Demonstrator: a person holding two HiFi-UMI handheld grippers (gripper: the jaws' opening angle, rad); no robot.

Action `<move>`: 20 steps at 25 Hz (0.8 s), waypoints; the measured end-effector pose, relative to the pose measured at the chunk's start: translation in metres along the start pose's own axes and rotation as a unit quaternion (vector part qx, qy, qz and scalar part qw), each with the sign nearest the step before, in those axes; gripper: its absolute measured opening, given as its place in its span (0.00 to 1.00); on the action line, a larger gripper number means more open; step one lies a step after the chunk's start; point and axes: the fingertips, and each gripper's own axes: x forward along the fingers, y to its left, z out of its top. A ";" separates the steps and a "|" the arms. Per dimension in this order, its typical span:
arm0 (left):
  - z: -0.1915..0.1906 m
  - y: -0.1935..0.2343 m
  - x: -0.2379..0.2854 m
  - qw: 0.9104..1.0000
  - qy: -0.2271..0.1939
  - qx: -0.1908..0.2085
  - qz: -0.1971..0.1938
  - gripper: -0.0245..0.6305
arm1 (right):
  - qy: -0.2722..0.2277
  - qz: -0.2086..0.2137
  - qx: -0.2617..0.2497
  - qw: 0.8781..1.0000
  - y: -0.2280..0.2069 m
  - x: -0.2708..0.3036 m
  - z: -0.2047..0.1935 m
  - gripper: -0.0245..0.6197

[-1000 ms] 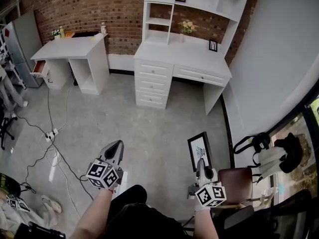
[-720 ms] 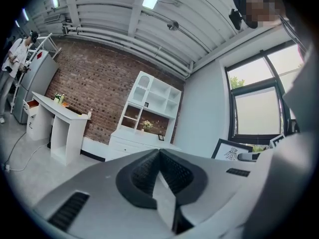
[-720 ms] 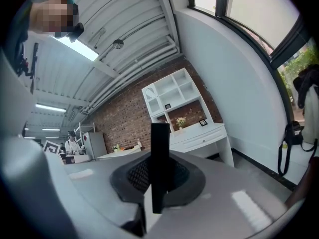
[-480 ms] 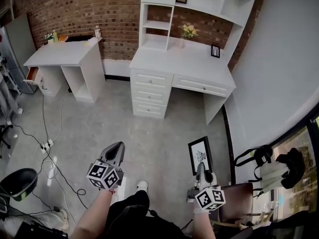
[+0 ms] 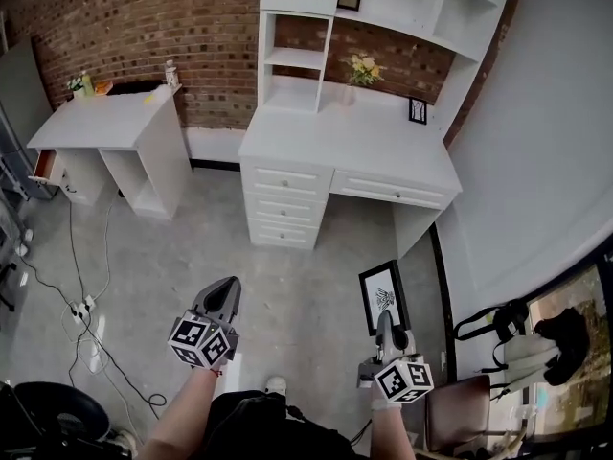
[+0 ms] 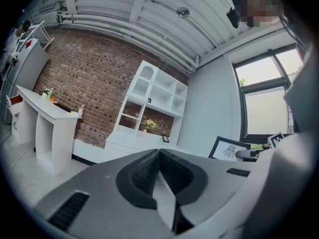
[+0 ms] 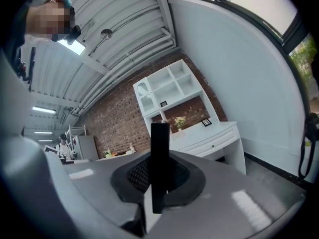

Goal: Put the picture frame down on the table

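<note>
**Frame aloft, well short of the desk**

We are holding the frame (image 5: 383, 296) upright in the right gripper (image 5: 384, 322). Its jaws are clamping the frame's lower edge, and the black border is showing edge-on between the pads. The frame is hanging above the floor (image 5: 287, 276), well apart from the white desk (image 5: 383, 156) ahead. The left gripper (image 5: 226, 287) is pointing level alongside, jaws pressed together and gripping nothing. Behind the desk, a brick wall (image 5: 192, 27) is filling the background.
</note>
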 end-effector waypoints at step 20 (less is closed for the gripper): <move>0.007 0.058 0.094 1.000 0.004 -0.019 0.011 0.03 | 0.002 -0.003 0.016 1.000 -0.032 0.117 0.009 0.07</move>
